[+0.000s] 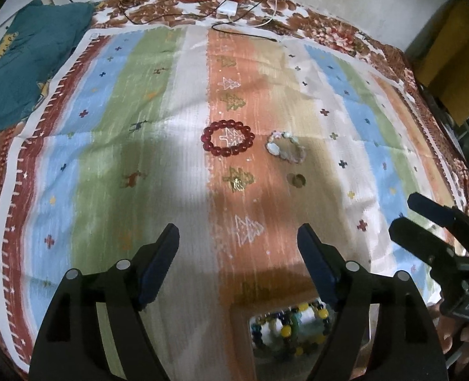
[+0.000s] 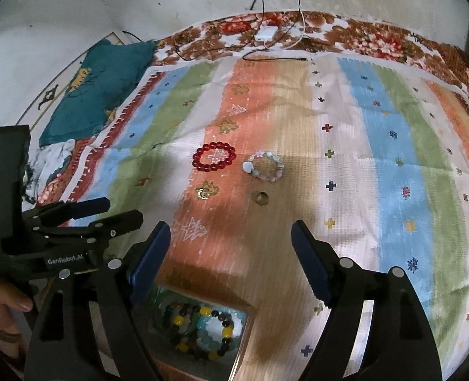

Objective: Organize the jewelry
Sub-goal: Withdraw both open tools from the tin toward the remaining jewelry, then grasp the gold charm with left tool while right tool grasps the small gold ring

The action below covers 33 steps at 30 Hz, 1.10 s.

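1. Left wrist view: the left gripper (image 1: 238,238) hangs above the striped cloth (image 1: 158,190) on the bed, fingers (image 1: 161,260) wide apart and holding nothing.
2. A red bracelet (image 1: 228,137) lies flat near the middle of the cloth, on the orange stripe.
3. Just to its right, apart from it, lies a pale bracelet (image 1: 285,147) of mixed light beads.
4. A small ring (image 1: 296,180) sits a little nearer the camera than the pale bracelet, in shadow.
5. At the near edge of the cloth a box (image 1: 250,336) holds several bead bracelets; it lies below the right-hand finger.
6. The right gripper (image 1: 402,212) enters at the right edge, its fingers apart and empty.
7. A teal cushion (image 1: 28,73) lies at the far left corner of the bed; a white charger (image 1: 227,8) and cables lie at the far edge.
8. Right wrist view: the right gripper (image 2: 231,238) is over the cloth (image 2: 377,190), fingers (image 2: 310,263) spread wide, nothing between them.
9. The red bracelet (image 2: 214,157) and pale bracelet (image 2: 263,165) lie side by side mid-cloth, not touching; the ring (image 2: 259,197) is just nearer.
10. The box (image 2: 247,317) of bracelets sits at the near edge, by the left-hand finger.
11. The left gripper (image 2: 124,211) shows at the left, fingers apart, held by a hand (image 2: 2,304).
12. The cushion (image 2: 97,92) and charger (image 2: 265,35) lie along the far side.
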{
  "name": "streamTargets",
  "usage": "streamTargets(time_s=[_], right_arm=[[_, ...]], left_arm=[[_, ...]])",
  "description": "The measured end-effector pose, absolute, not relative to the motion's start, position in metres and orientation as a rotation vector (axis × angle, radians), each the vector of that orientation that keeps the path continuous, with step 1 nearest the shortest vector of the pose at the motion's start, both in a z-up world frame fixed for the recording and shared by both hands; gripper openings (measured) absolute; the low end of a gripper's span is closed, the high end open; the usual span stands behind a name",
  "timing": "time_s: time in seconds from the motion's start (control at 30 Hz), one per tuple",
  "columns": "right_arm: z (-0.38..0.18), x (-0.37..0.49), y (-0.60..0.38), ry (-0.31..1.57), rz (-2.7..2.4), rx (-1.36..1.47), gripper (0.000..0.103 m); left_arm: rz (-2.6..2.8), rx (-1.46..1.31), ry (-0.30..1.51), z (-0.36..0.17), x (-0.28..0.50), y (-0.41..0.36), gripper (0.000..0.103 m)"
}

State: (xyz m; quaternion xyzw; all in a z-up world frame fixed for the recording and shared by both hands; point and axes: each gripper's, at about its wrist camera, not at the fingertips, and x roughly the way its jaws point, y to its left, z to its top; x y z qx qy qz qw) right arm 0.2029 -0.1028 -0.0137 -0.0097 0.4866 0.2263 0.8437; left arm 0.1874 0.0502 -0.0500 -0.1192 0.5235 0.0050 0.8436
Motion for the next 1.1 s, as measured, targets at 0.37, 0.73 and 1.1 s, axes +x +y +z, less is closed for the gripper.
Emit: streamTargets(time_s=[0.37,0.73,1.1], right_arm=[[-0.034,0.238,-0.099,1.076,0.449,-0.017,0.078],[-0.063,0.266,-0.091,1.123,0.438,-0.066,0.078],[-0.096,0.291,-0.086,1.173,0.435,-0.072,0.078]], left_arm=[[0.006,-0.232,1.145,-0.07,0.235,0.051,0.076],[0.019,-0.251,1.194,-0.098,0.268,0.059,0.076],[0.009,-0.281,1.257,-0.129,0.289,0.062,0.066]])
